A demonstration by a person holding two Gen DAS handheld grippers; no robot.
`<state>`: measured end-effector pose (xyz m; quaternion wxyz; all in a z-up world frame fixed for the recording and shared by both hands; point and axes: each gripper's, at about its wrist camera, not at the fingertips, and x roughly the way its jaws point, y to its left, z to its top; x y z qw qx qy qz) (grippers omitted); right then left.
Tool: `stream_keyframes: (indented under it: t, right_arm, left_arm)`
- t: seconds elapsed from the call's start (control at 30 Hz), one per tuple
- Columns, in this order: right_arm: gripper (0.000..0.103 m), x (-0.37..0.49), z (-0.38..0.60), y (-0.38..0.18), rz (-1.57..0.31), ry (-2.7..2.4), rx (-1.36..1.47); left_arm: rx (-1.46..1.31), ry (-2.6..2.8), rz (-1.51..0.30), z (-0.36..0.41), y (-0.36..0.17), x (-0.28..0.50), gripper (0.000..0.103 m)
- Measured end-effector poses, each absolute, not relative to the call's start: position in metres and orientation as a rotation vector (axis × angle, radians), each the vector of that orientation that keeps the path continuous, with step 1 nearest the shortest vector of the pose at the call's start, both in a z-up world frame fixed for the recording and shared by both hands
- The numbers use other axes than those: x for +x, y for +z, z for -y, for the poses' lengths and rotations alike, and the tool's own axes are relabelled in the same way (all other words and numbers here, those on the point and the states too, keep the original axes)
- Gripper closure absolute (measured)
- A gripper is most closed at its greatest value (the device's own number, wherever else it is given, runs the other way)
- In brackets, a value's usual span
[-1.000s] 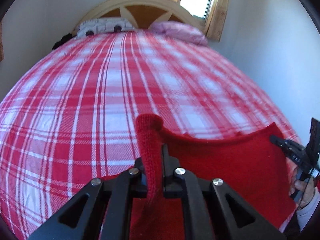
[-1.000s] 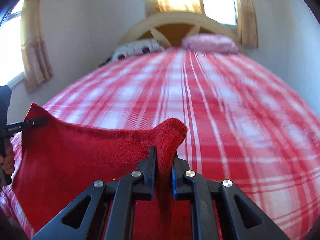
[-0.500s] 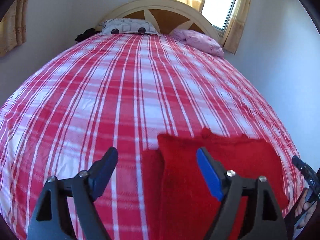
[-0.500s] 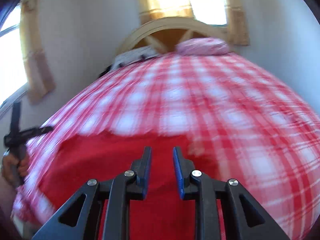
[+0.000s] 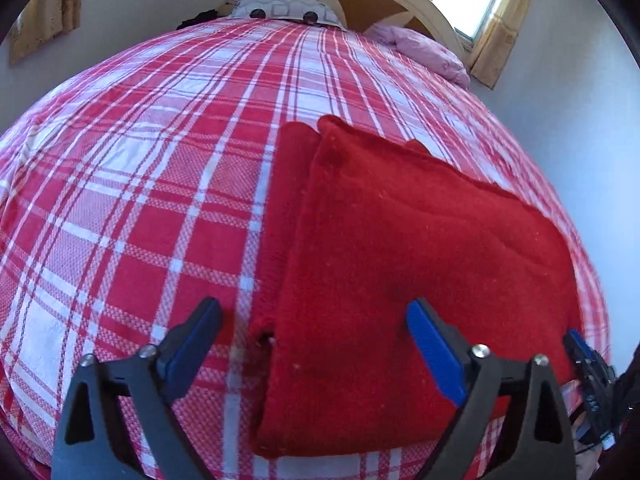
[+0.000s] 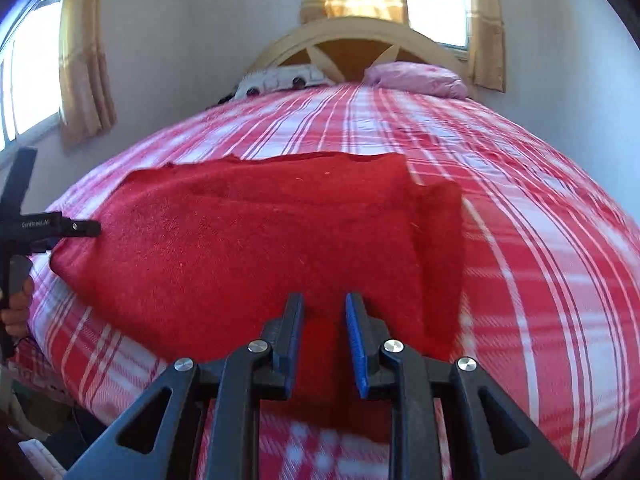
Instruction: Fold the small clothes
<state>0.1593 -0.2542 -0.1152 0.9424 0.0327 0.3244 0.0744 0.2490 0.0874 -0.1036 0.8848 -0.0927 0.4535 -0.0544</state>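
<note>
The red cloth [image 5: 400, 272] lies folded flat on the bed [image 5: 160, 184], near the foot edge, its upper layer set slightly off the layer beneath so that a narrow strip of the lower one shows along 1 side. It is a knitted or fleecy piece (what kind of garment cannot be told).

The left hand-held gripper [image 5: 314, 336] hangs just above the cloth's near corner, and its jaws have just been opening; they now stand wide apart, released, with nothing pressed between the blue pads. The right hand-held gripper [image 6: 322, 328] hovers over the cloth's near edge with its jaws a narrow gap apart, also released; the cloth shows through the gap but is not pinched.

The bed wears a red-and-white plaid cover. At its far end sit 2 pillows, 1 patterned white [image 5: 280, 10] and 1 pink [image 5: 420, 50], against an arched headboard [image 6: 360, 40]. Curtained windows [image 6: 432, 0] stand behind it.
</note>
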Motion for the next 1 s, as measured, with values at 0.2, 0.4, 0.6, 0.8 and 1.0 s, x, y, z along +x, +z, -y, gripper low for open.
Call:
stream_keyframes:
  t: [0.2, 0.4, 0.6, 0.8, 1.0]
  right_arm:
    - [0.080, 0.150, 0.252, -0.116, -0.659, 0.119, 0.051]
    - [0.080, 0.150, 0.254, -0.106, -0.717, 0.116, 0.105]
    - [0.077, 0.144, 0.256, -0.081, -0.662, 0.168, 0.198]
    - [0.075, 0.181, 0.240, -0.057, -0.696, 0.323, 0.249]
    - [0.033, 0.245, 0.216, -0.035, -0.760, 0.595, 0.440]
  left_arm:
    - [-0.221, -0.112, -0.937, -0.082, -0.106, 0.242, 0.000]
    - [-0.315, -0.117, -0.931, -0.081, -0.105, 0.242, 0.013]
    - [-0.566, -0.134, -0.918, -0.104, -0.109, 0.242, 0.071]
    - [-0.529, -0.107, -0.838, -0.085, -0.092, 0.228, 0.078]
    - [-0.406, -0.168, -0.728, -0.039, -0.059, 0.217, 0.078]
